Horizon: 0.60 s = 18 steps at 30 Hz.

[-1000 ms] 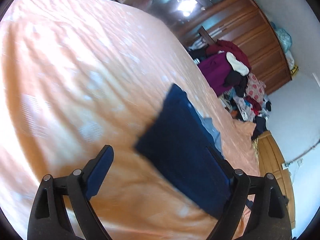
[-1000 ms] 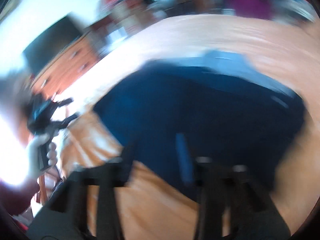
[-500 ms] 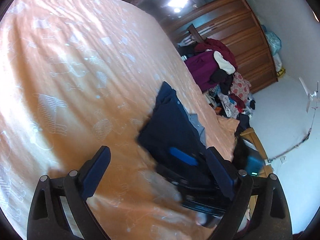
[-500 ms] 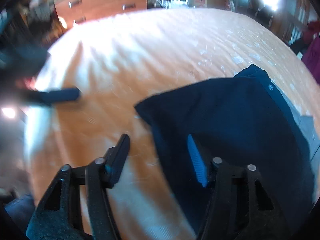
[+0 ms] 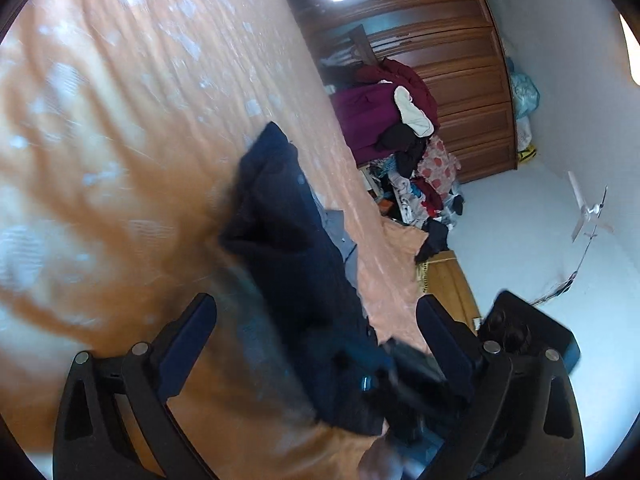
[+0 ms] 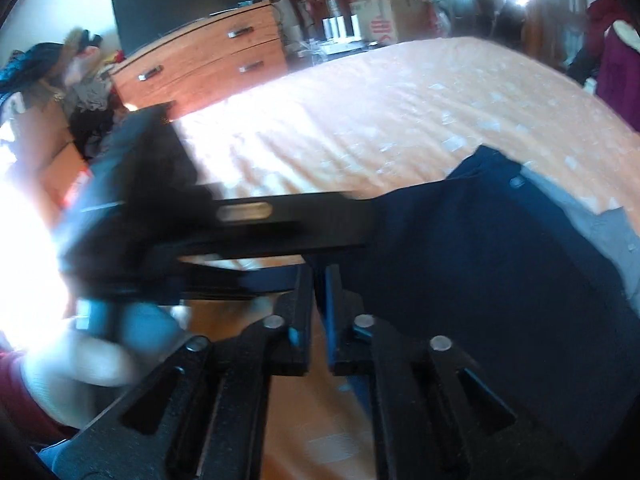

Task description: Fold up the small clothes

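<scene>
The navy garment (image 6: 500, 264) lies on the orange bedsheet (image 6: 400, 112), already brought into a roughly rectangular shape, with a grey layer (image 6: 592, 224) showing along its far edge; whether that grey is lining or a second piece cannot be told. The folding looks partly done, with at least one more fold and a smoothing probably left. The right gripper (image 6: 318, 304) has its jaws nearly together at the near left edge of the cloth, and it looks to be pinching that edge, though blur makes the hold uncertain. The left gripper (image 5: 316, 320) stands wide, holding nothing, with the garment's near end between its fingers and a corner (image 5: 256, 236) of the cloth raised off the sheet. The two tools are close together here: the left one crosses the right wrist view as a dark blurred bar, so they could knock each other. The bed offers plenty of bare sheet beyond and to the left of the garment. On the other side the bed's edge is near, with a heap of clothes (image 5: 404, 152) and a wardrobe (image 5: 452, 80) past it.
</scene>
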### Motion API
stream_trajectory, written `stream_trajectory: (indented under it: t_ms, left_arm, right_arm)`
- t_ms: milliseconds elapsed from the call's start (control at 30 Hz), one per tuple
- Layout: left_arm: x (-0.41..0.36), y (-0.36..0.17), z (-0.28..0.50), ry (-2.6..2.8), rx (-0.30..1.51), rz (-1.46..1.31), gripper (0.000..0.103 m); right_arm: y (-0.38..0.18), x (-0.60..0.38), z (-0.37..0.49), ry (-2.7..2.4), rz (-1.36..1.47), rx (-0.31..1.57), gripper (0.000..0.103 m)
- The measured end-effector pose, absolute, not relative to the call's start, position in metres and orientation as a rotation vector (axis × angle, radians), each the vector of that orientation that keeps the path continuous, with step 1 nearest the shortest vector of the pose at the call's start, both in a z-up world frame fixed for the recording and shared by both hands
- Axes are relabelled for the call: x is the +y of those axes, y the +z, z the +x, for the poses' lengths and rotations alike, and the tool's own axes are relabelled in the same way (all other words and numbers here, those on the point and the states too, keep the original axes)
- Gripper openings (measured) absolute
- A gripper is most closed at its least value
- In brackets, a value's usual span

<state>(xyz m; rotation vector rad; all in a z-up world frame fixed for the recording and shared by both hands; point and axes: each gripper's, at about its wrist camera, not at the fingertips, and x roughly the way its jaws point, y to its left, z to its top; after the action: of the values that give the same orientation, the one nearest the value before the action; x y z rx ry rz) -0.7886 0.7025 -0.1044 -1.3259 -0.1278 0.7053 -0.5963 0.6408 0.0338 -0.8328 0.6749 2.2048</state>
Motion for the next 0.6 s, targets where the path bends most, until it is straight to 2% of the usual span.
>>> stream_trajectory:
  t_ms: [67, 100, 333, 400, 467, 500, 533, 600]
  left_arm:
    - [0.712, -0.112, -0.778, 0.731, -0.105, -1.349, 0.100]
    - [0.714, -0.113, -0.775, 0.744, -0.100, -1.345, 0.100]
    - [0.719, -0.113, -0.764, 0.890, -0.109, -1.296, 0.098]
    - [0.721, -0.112, -0.761, 0.929, -0.105, -1.272, 0.090]
    - [0.723, -0.115, -0.761, 0.931, -0.122, -1.252, 0.054]
    - [0.726, -0.119, -0.764, 0.925, -0.130, -1.266, 0.043]
    - [0.728, -0.126, -0.766, 0.914, -0.147, -1.296, 0.027]
    - [0.727, -0.124, -0.767, 0.918, -0.152, -1.282, 0.021]
  right_arm:
    - [0.031, 0.632, -0.594, 2.189, -0.845, 0.678, 0.038]
    - [0.030, 0.627, -0.588, 2.181, -0.841, 0.684, 0.041]
    - [0.038, 0.611, -0.529, 2.102, -0.738, 0.819, 0.043]
    - [0.044, 0.612, -0.516, 2.090, -0.697, 0.837, 0.043]
    - [0.053, 0.618, -0.502, 2.070, -0.643, 0.859, 0.044]
    - [0.056, 0.622, -0.496, 2.061, -0.619, 0.869, 0.044]
    - [0.058, 0.624, -0.493, 2.055, -0.600, 0.876, 0.044]
    - [0.067, 0.636, -0.482, 2.046, -0.552, 0.897, 0.044]
